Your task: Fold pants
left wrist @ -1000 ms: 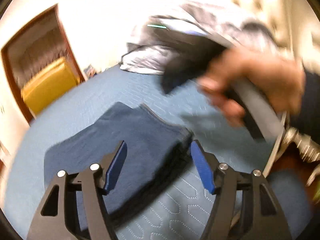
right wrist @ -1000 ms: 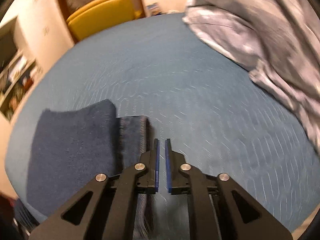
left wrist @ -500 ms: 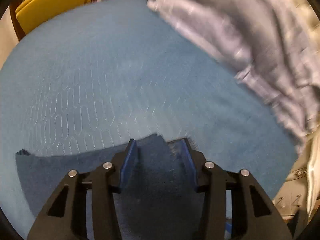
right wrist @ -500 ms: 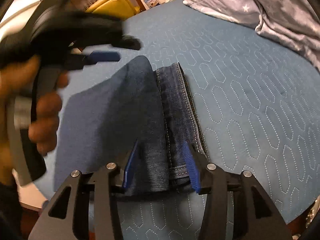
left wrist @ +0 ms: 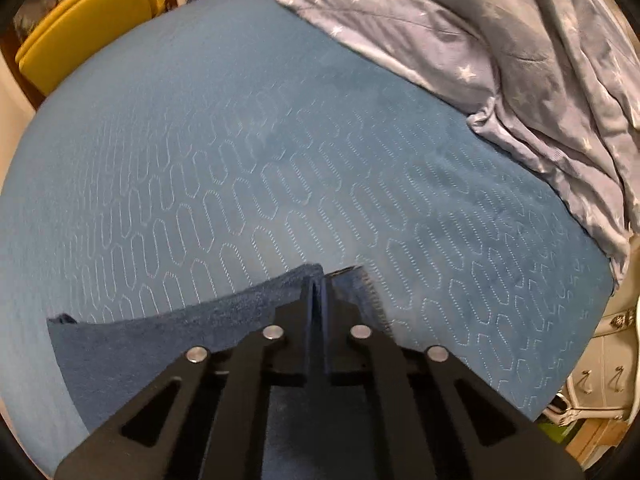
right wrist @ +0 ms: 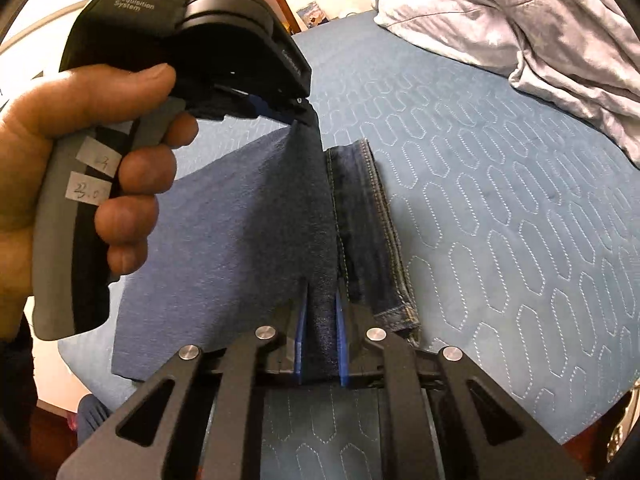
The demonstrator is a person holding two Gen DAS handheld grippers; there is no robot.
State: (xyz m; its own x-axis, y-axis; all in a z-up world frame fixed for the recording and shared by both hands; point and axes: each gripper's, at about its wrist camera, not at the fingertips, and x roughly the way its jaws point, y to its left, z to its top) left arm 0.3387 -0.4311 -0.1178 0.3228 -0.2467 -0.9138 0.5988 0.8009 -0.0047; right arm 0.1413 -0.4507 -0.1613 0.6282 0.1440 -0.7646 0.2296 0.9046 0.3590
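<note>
- The dark blue denim pants (right wrist: 224, 232) lie partly folded at the near left side of the quilted blue bed cover (left wrist: 280, 152). One stitched strip of the pants lies flat on the cover, just right of the raised layer.
- Half a second ago both grippers stood open over the cloth. Now the left gripper (left wrist: 319, 292) is closed tight on the far corner of the upper layer, and the right gripper (right wrist: 320, 312) pinches the near edge, with thick cloth between its blue pads (right wrist: 301, 332).
- In the right wrist view, the left hand (right wrist: 84, 152) holds its gripper above the bed, and the cloth rises like a tent to it.
- I judge that the grasp step is finished and that the next fold can begin.
- A grey blanket with stars (left wrist: 500, 52) lies far right, well apart, and a yellow chair (left wrist: 88, 20) stands far left.
</note>
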